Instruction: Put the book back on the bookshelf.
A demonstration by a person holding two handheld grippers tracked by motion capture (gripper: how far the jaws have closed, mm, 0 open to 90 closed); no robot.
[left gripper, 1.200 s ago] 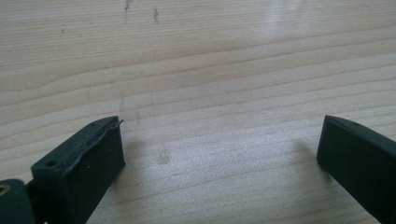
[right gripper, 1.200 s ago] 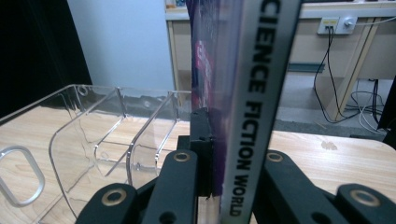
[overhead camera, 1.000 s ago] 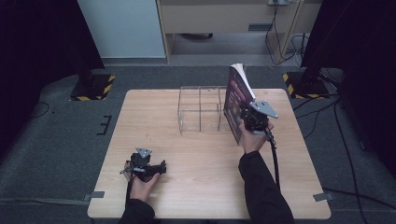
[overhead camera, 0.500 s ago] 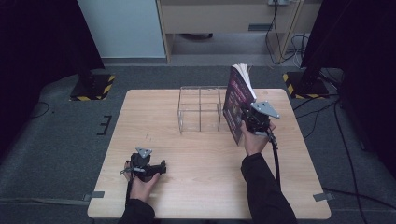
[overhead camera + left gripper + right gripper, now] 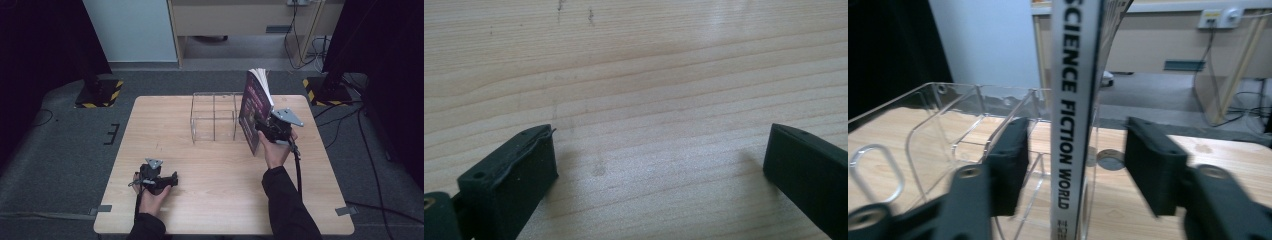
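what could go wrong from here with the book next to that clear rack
1. The book stands upright on the table, and in the right gripper view the right hand-held gripper has its jaws either side of the spine with gaps, so it may topple.
2. The clear rack sits close beside the book; a tilted book could catch its wall and shove the rack.

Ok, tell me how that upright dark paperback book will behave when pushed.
The dark paperback book stands on its narrow bottom edge, so it probably tips easily. Its pages fan apart on top, so it likely flexes. The jaws of the right tool flank its spine with gaps, so seemingly nothing steadies it.
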